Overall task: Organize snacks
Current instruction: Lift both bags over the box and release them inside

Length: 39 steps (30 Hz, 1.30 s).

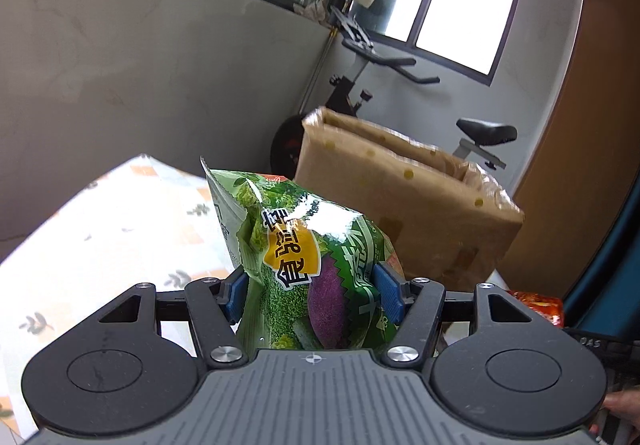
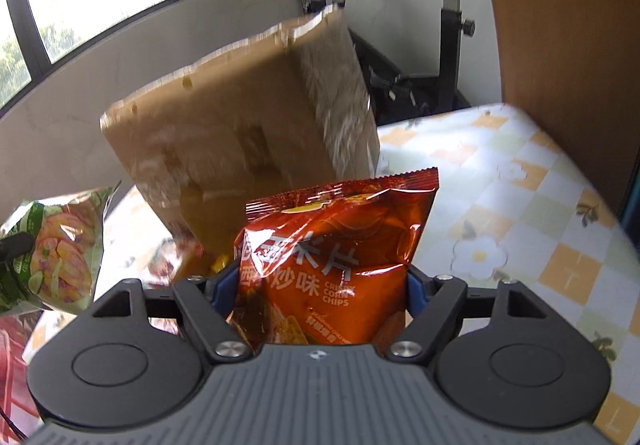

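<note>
My left gripper (image 1: 314, 295) is shut on a green vegetable-crisp bag (image 1: 296, 245) and holds it up above the table. The same green bag shows at the left edge of the right wrist view (image 2: 52, 241). My right gripper (image 2: 316, 291) is shut on a red-orange corn chips bag (image 2: 336, 245), held up in front of a brown cardboard box (image 2: 240, 117). In the left wrist view the box (image 1: 404, 197) stands just beyond and right of the green bag, its top open. A bit of the red bag (image 1: 540, 305) shows at the right.
The table has a white cloth with orange checks and flowers (image 2: 512, 213) (image 1: 100, 229). More red snack packets lie at the lower left of the right wrist view (image 2: 12, 345). An exercise bike (image 1: 400, 77) and a wooden panel (image 2: 560, 45) stand behind the table.
</note>
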Available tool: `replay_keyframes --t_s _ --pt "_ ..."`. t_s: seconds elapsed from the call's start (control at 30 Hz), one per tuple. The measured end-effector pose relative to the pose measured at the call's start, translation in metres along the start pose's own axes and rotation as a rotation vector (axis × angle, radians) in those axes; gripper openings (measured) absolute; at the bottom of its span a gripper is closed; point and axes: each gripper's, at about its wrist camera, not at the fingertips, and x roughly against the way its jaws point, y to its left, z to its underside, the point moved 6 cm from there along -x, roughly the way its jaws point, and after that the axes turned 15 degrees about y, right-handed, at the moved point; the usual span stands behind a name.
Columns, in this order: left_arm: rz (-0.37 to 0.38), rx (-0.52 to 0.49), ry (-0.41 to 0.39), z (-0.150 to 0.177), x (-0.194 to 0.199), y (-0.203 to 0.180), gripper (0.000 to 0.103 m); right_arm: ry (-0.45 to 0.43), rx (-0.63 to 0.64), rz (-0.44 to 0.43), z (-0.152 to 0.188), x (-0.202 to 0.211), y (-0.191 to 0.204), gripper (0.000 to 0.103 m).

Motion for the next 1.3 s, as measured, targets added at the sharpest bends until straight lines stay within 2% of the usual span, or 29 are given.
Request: replay_keyframes --t_s 0.2,0.37,0.5,0.63,0.83,1.03,1.2,1.3 --pt "-0.005 -0.056 -0.097 -0.041 0.02 -0.008 0.066 -0.146 0.039 -0.01 -0.047 0.039 0.009 0.079" --pt "0.018 -0.109 -0.177 -0.081 0.026 -0.029 0.066 -0.24 0.108 -0.012 -0.097 0.056 0.027 0.079" --pt "0.026 -0.169 -0.23 -0.117 0.017 -0.056 0.066 -0.295 0.189 0.002 -0.137 0.05 0.049 0.079" --pt "0.019 -0.2 -0.212 -0.147 -0.017 -0.076 0.066 -0.309 0.242 0.015 -0.171 0.025 0.069 0.079" --pt "-0.058 -0.258 -0.152 -0.168 -0.067 -0.088 0.066 -0.277 0.311 0.071 -0.201 -0.029 0.089 0.079" --pt "-0.081 -0.314 -0.073 -0.164 -0.1 -0.09 0.067 -0.192 0.346 0.076 -0.203 -0.074 0.093 0.079" --pt "-0.048 -0.274 0.006 -0.165 -0.12 -0.076 0.072 -0.113 0.334 0.06 -0.196 -0.097 0.085 0.08" --pt "-0.051 -0.244 0.023 -0.165 -0.123 -0.066 0.08 -0.08 0.322 0.074 -0.194 -0.102 0.082 0.081"
